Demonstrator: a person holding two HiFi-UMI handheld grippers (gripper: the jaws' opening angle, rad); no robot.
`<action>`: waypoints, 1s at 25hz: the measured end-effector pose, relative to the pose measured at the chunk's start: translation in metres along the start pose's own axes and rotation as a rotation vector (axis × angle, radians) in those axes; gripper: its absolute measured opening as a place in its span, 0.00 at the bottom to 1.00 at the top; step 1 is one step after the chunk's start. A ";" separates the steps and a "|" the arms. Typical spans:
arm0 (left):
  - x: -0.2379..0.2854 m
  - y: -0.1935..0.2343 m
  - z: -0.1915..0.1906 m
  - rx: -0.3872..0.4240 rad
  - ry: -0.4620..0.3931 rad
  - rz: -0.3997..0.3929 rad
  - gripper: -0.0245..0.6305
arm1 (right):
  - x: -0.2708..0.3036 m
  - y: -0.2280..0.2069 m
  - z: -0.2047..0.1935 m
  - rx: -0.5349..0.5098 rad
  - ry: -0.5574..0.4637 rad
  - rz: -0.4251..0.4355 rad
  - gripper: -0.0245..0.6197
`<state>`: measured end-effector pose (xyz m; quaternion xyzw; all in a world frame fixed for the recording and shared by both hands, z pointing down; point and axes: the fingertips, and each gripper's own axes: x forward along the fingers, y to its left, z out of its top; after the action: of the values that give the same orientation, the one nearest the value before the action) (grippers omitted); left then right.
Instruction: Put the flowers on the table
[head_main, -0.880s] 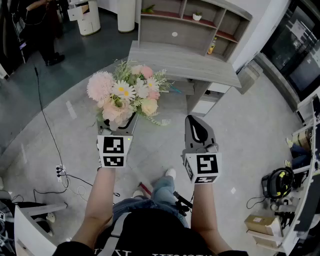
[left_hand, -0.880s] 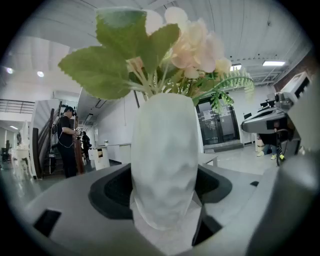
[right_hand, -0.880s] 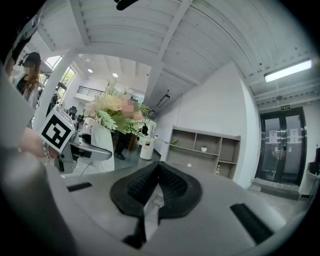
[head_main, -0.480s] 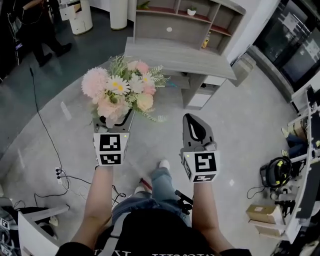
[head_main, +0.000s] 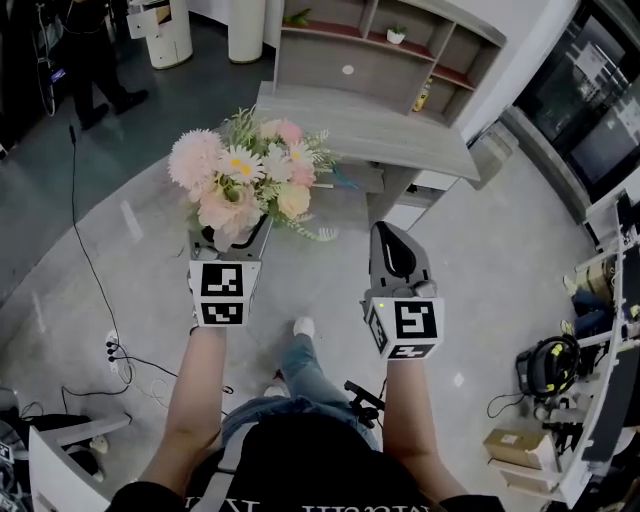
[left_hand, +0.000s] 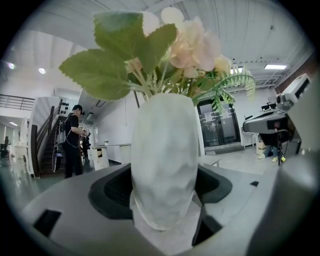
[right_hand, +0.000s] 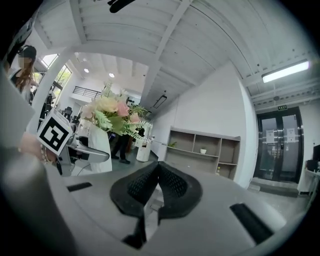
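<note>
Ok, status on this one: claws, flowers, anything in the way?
Left claw shut on white vase of flowers. Right claw shut, empty. Grey table ahead, path looks open.

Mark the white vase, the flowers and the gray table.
white vase (left_hand: 162, 160): left gripper view, middle of its body.
flowers (head_main: 243, 167): head view, the white daisy near the middle of the bunch.
gray table (head_main: 380, 126): head view, bare part of its top.

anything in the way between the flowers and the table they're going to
Nothing visible. The left gripper holds the vase of flowers in the air, and only open floor lies between it and the grey table.
</note>
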<state>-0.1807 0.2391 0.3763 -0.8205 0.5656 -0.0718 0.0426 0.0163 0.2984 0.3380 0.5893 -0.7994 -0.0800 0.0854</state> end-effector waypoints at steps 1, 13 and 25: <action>0.008 0.002 0.001 0.003 0.001 0.000 0.59 | 0.010 -0.004 0.001 0.006 -0.005 0.002 0.06; 0.145 0.022 0.031 0.006 -0.018 0.047 0.59 | 0.135 -0.088 0.009 0.016 -0.032 0.043 0.06; 0.269 0.019 0.042 0.017 -0.020 0.062 0.59 | 0.233 -0.169 -0.011 0.032 -0.028 0.055 0.06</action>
<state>-0.0975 -0.0195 0.3505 -0.8029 0.5896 -0.0671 0.0573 0.1081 0.0260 0.3201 0.5672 -0.8176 -0.0728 0.0671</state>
